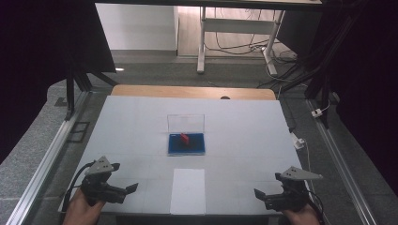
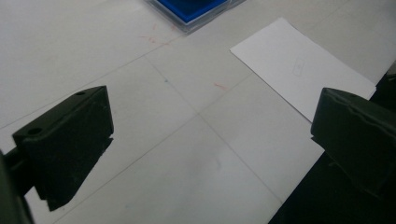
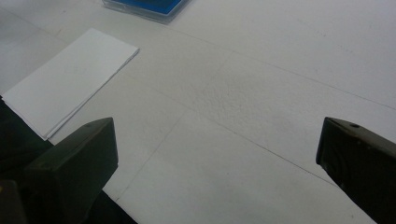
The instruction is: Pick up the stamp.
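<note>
In the high view, the left hand-held gripper (image 1: 133,188) is hovering over the near left corner of the white tabletop (image 1: 244,131), with a hand (image 1: 82,209) coming in from the bottom edge behind it. The right hand-held gripper (image 1: 257,193) is hovering over the near right corner, pointing inward toward the left one. Both are standing released and are grasping nothing. Between them, at the near edge, a white sheet of paper (image 1: 187,191) is lying flat. Farther off, near the middle of the tabletop, a blue tray (image 1: 186,144) is sitting with a small red object (image 1: 185,138) on it and a clear upright panel (image 1: 186,123) rising at its far side. The tray is lying well apart from both grippers.

In the left gripper view, the left hand-held gripper (image 2: 212,135) is showing its two black jaws spread wide, with bare tabletop between them. The sheet of paper (image 2: 301,67) is lying ahead toward the right jaw, and a corner of the blue tray (image 2: 189,9) is peeking in at the top edge.

In the right gripper view, the right hand-held gripper (image 3: 217,154) is likewise holding its jaws wide apart over bare tabletop. The sheet of paper (image 3: 70,79) is lying ahead on the left, and the edge of the blue tray (image 3: 147,7) is sitting at the top.
</note>
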`<state>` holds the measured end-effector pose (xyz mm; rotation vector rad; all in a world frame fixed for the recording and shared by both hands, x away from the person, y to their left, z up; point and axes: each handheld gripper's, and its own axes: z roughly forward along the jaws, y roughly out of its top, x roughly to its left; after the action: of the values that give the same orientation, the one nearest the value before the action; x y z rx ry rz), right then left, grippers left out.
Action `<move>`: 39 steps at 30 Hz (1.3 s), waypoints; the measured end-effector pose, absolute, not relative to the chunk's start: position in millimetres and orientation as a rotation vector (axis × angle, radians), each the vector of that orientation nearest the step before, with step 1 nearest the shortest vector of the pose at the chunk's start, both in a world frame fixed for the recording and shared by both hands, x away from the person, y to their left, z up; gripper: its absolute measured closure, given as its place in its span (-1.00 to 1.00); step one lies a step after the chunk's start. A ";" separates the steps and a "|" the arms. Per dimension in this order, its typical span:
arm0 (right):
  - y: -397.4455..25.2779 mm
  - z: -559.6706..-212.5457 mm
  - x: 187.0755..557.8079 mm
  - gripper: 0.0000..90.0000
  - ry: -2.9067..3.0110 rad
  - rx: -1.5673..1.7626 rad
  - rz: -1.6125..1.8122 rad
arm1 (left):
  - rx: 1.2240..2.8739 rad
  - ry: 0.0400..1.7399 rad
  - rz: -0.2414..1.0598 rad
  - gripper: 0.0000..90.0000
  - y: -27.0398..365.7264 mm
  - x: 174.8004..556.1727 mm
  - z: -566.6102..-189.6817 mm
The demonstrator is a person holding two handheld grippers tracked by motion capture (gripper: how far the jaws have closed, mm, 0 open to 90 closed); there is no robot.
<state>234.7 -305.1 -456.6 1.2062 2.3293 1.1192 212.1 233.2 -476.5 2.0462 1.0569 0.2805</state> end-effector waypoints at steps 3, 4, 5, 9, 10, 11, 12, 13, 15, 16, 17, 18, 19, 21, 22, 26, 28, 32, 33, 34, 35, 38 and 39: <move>-305.0 -456.6 235.0 -1.00 2.334 1.205 1.112 | 2.043 1.031 0.284 -1.00 227.9 216.7 -476.7; -304.8 -456.6 235.1 -1.00 2.336 1.206 1.112 | 2.042 1.028 0.288 -1.00 226.0 218.0 -476.6; -304.7 -456.6 235.1 -1.00 2.337 1.205 1.112 | 2.043 1.025 0.296 -1.00 224.5 219.7 -476.4; -304.1 -456.9 235.0 -1.00 2.341 1.201 1.115 | 2.027 1.026 0.296 -1.00 219.8 227.8 -475.7; -304.1 -457.0 235.1 -1.00 2.344 1.195 1.114 | 2.019 1.024 0.287 -1.00 218.9 230.2 -475.6; -303.9 -457.0 235.0 -1.00 2.345 1.195 1.112 | 2.016 1.024 0.280 -1.00 217.8 232.6 -475.3; -304.0 -457.0 235.1 -1.00 2.345 1.194 1.113 | 2.014 1.022 0.276 -1.00 216.6 235.0 -475.2; -304.0 -457.0 235.1 -1.00 2.345 1.194 1.113 | 2.014 1.019 0.273 -1.00 215.3 237.6 -475.2; -304.2 -457.0 235.0 -1.00 2.343 1.199 1.117 | 2.021 1.013 0.267 -1.00 212.2 242.7 -474.9; -304.2 -457.0 235.0 -1.00 2.343 1.199 1.117 | 2.029 1.009 0.267 -1.00 210.4 245.1 -474.6; -304.1 -457.0 235.0 -1.00 2.344 1.197 1.117 | 2.041 1.004 0.271 -1.00 208.6 247.4 -474.2; -304.0 -457.0 235.0 -1.00 2.345 1.195 1.117 | 2.050 0.998 0.279 -0.99 206.7 249.6 -473.8; -304.0 -457.0 235.0 -1.00 2.345 1.195 1.117 | 2.059 0.989 0.289 -0.99 204.9 251.8 -473.4; -303.7 -457.1 235.1 -1.00 2.350 1.192 1.110 | 2.066 0.979 0.292 -0.99 201.2 256.7 -472.7; -303.7 -457.1 235.1 -1.00 2.350 1.192 1.110 | 2.070 0.974 0.290 -0.99 199.5 259.5 -472.6; -303.8 -457.1 235.2 -1.00 2.352 1.193 1.108 | 2.080 0.959 0.282 -0.99 192.2 271.5 -473.9; -303.8 -457.2 235.2 -1.00 2.352 1.194 1.108 | 2.081 0.953 0.270 -0.99 188.2 277.9 -474.2; -303.6 -457.2 235.3 -1.00 2.353 1.193 1.107 | 2.088 0.942 0.272 -0.99 180.1 289.8 -473.3; -303.6 -457.1 235.3 -1.00 2.355 1.193 1.103 | 2.090 0.939 0.276 -0.99 178.0 292.7 -473.2; -303.6 -457.1 235.3 -1.00 2.356 1.193 1.103 | 2.088 0.937 0.276 -0.99 176.0 295.5 -473.1; -303.6 -457.1 235.3 -1.00 2.357 1.191 1.103 | 2.091 0.933 0.273 -1.00 174.0 298.4 -473.1; -303.5 -457.2 235.3 -1.00 2.358 1.191 1.105 | 2.097 0.927 0.274 -1.00 168.4 306.7 -473.3; -303.4 -457.3 235.3 -1.00 2.359 1.190 1.104 | 2.098 0.927 0.268 -1.00 166.6 309.5 -473.4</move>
<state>235.3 -303.4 -457.3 1.1899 2.3588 1.1042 309.5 166.6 -473.4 2.0977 0.9266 0.2676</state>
